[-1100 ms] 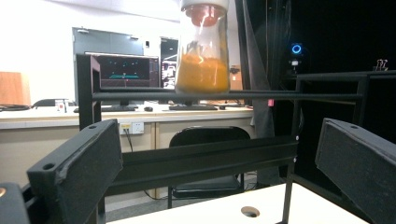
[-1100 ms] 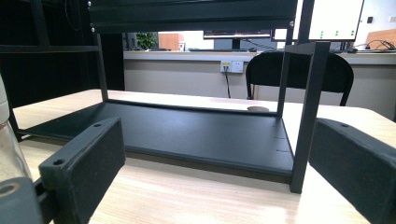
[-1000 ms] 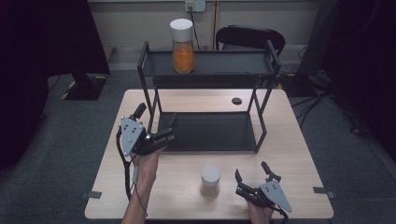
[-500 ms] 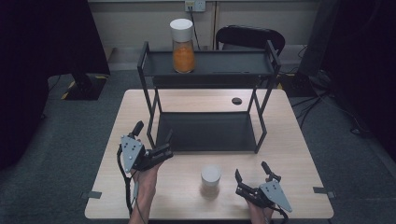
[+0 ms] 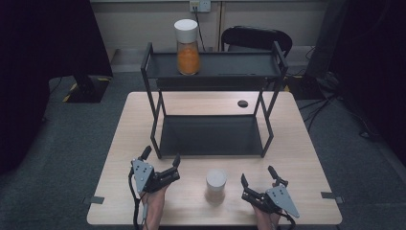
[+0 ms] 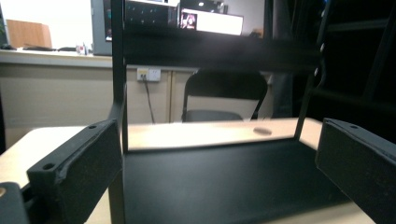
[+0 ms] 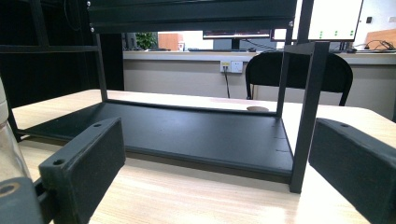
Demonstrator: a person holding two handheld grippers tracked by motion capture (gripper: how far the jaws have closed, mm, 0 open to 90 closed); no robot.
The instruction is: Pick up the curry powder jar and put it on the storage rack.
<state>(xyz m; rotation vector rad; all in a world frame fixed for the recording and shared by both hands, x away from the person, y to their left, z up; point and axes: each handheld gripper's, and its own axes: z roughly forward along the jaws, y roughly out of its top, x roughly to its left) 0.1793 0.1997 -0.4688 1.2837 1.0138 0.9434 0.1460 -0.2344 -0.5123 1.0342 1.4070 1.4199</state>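
Observation:
A black two-tier rack (image 5: pixel 213 67) stands on the far half of the wooden table (image 5: pixel 306 143). On its top shelf, at the left, is a jar of orange contents with a white lid (image 5: pixel 186 48). A second white-lidded jar (image 5: pixel 216 184) stands on the table near the front edge, between my two grippers; its glass edge (image 7: pixel 7 149) shows in the right gripper view. My left gripper (image 5: pixel 161 155) (image 6: pixel 219 163) is open and empty, facing the rack's lower shelf (image 6: pixel 224 177). My right gripper (image 5: pixel 257 175) (image 7: pixel 215 172) is open and empty, right of the jar.
A small dark disc (image 5: pixel 242 103) lies on the table behind the rack's right side. A black chair (image 5: pixel 256 37) stands beyond the table's far edge. The rack's right front post (image 7: pixel 306 116) rises close ahead of the right gripper.
My left gripper has drawn back from the rack's front left post toward the table's front edge and dropped lower. The right gripper and the jars have not moved.

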